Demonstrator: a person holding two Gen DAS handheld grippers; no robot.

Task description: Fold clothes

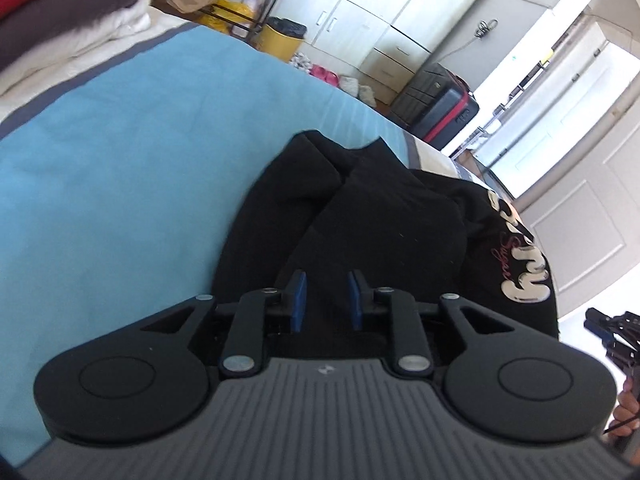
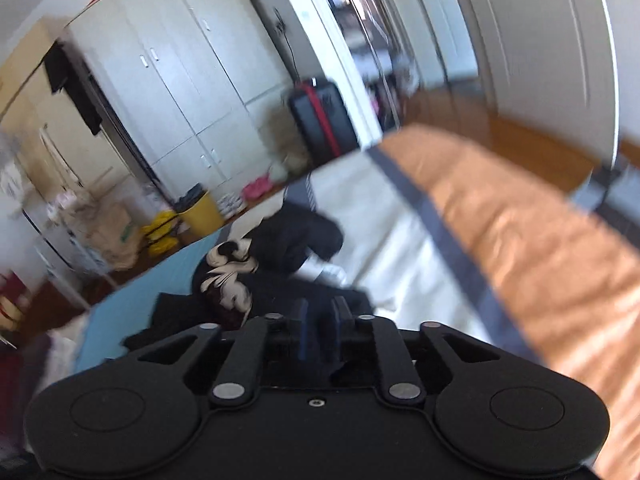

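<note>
The right wrist view is smeared by motion blur, so whether the right hand-held gripper (image 2: 320, 312) pinches the black garment (image 2: 296, 240) is unclear. In the left view, that garment's (image 1: 372, 216) white lettering (image 1: 524, 272) curls away, unreadable, at the bed's (image 1: 120, 168) edge.

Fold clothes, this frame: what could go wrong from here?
1. The left tool is open over the black garment and grips nothing; closing here would likely pinch a mid-panel bunch, not an edge.
2. The garment lies at the edge of the blue sheet, so a pull could drag it off.
3. The right wrist view is motion-blurred; whether the right tool holds cloth cannot be told.
</note>
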